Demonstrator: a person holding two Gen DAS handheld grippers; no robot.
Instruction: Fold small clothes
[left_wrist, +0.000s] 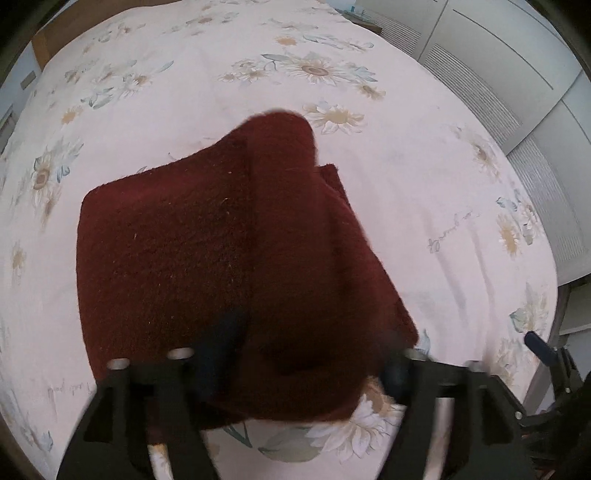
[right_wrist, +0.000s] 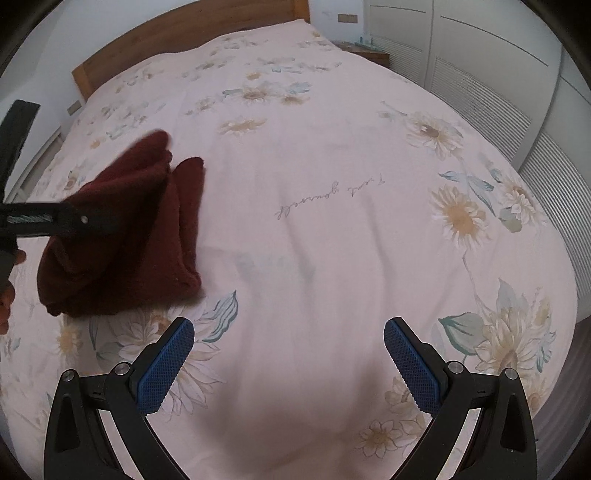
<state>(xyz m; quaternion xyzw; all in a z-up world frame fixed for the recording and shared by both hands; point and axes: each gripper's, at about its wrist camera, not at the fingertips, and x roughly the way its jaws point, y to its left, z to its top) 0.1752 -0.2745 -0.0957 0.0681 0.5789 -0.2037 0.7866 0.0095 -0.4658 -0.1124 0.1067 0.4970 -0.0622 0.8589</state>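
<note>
Lying on a pink floral bedspread (right_wrist: 332, 229), a dark red cloth (left_wrist: 221, 266) is shown partly folded, one thick flap raised over the flat layer beneath. In the left wrist view the cloth fills the centre; its left edge runs straight, its far corner is rounded and lifted, and a lower layer's edge projects at the right. The left gripper (left_wrist: 295, 354) is seen at the near edge of the cloth, its fingers set wide apart with the raised fold draped between and over them; the fingertips are blurred and covered, so whether any fabric is pinched cannot be told. In the right wrist view the same cloth (right_wrist: 122, 236) is seen at the left of the bed, and part of the left gripper's black frame (right_wrist: 44, 221) crosses in front of it. The right gripper (right_wrist: 288, 354) is held over bare bedspread, well apart from the cloth, its blue-padded fingers (right_wrist: 164, 369) spread wide with nothing between them. Open bedspread extends to the right and far side, bounded by a wooden headboard (right_wrist: 184, 40) and white louvred wardrobe doors (right_wrist: 480, 96).
</note>
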